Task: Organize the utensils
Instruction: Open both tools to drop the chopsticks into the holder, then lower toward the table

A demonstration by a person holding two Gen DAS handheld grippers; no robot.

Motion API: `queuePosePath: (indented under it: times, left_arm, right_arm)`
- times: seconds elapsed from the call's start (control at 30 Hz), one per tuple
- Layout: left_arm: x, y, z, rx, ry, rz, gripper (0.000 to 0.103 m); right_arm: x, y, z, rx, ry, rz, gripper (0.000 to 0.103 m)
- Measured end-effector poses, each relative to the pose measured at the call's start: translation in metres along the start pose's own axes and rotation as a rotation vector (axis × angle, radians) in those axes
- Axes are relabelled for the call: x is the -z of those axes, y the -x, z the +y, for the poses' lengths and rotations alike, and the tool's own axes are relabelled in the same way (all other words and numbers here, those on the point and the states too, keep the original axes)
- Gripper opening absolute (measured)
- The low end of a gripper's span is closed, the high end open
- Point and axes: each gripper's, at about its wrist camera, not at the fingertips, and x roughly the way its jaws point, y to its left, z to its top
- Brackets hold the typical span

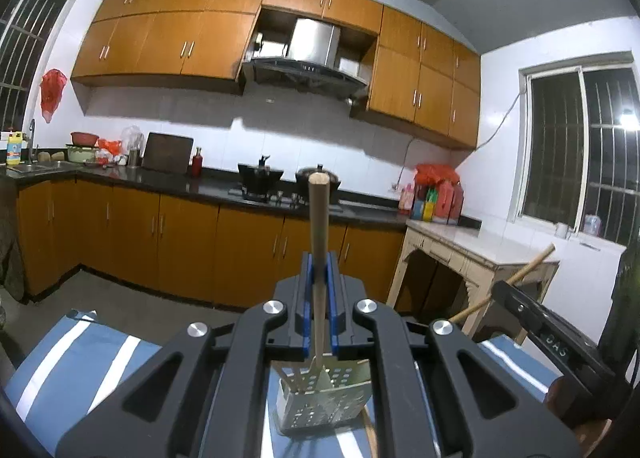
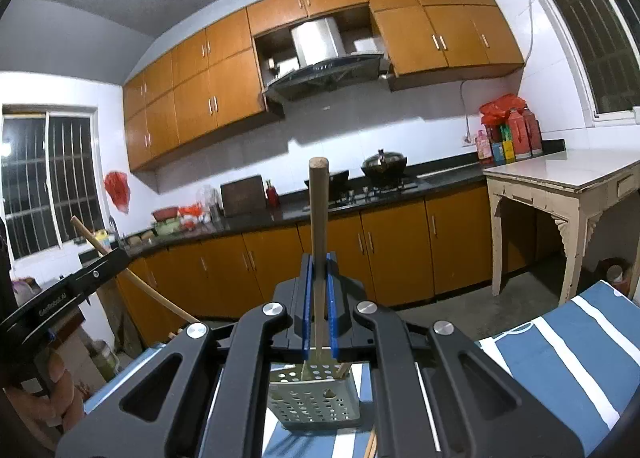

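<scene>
In the left wrist view my left gripper (image 1: 319, 260) is shut on a wooden utensil handle (image 1: 319, 218) that stands upright between the blue pads. Its lower end reaches into a perforated metal utensil holder (image 1: 326, 402) below. In the right wrist view my right gripper (image 2: 319, 260) is likewise shut on a second upright wooden handle (image 2: 319, 214) above the same holder (image 2: 314, 398), where another stick leans. Each view shows the other gripper from the side: the right one (image 1: 498, 290) and the left one (image 2: 120, 254), each with its handle sticking out at a slant.
The holder stands on a blue and white striped cloth (image 2: 560, 354). A worn cream side table (image 2: 560, 182) stands to the right. Orange base cabinets (image 1: 180, 242) under a dark counter with a hob and pots run along the far wall. A hand (image 2: 52, 386) grips the left tool.
</scene>
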Motion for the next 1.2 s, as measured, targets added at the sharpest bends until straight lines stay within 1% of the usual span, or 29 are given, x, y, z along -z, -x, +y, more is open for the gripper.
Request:
queuePosePath:
  times: [0.17, 0.33, 0.43, 0.5, 0.57, 0.6, 0.83, 0.97, 1.07, 1.2]
  left_arm:
    - [0.012, -0.021, 0.004, -0.005, -0.002, 0.044, 0.008]
    - [0.022, -0.038, 0.005, -0.004, -0.007, 0.083, 0.008]
    - [0.03, -0.048, 0.008, -0.001, 0.004, 0.122, 0.008]
    - [0.032, -0.049, 0.012, -0.005, 0.024, 0.133, 0.011]
    - [0.032, -0.046, 0.016, -0.009, 0.035, 0.132, 0.016]
    - [0.031, -0.044, 0.017, -0.011, 0.037, 0.128, 0.017]
    - [0.024, -0.019, 0.029, -0.02, 0.058, 0.101, 0.02]
    - [0.025, 0.002, 0.033, -0.033, 0.053, 0.092, 0.022]
    - [0.033, 0.017, 0.041, -0.051, 0.054, 0.105, 0.022]
    - [0.055, 0.032, 0.054, -0.09, 0.043, 0.147, 0.022]
  right_arm:
    - [0.014, -0.018, -0.001, 0.009, 0.002, 0.056, 0.007]
    - [0.022, -0.026, -0.001, 0.015, -0.002, 0.094, 0.008]
    - [0.025, -0.031, 0.0, 0.013, -0.004, 0.135, 0.008]
    - [0.026, -0.03, 0.001, 0.008, -0.005, 0.144, 0.009]
    - [0.025, -0.024, 0.003, 0.016, -0.002, 0.136, 0.018]
    - [0.025, -0.022, 0.002, 0.017, -0.003, 0.133, 0.022]
    - [0.024, 0.001, 0.0, 0.029, -0.011, 0.121, 0.023]
    - [0.029, 0.014, -0.003, 0.046, -0.019, 0.137, 0.023]
    - [0.044, 0.022, -0.006, 0.063, -0.022, 0.18, 0.023]
    - [0.07, 0.024, -0.011, 0.091, -0.027, 0.261, 0.023]
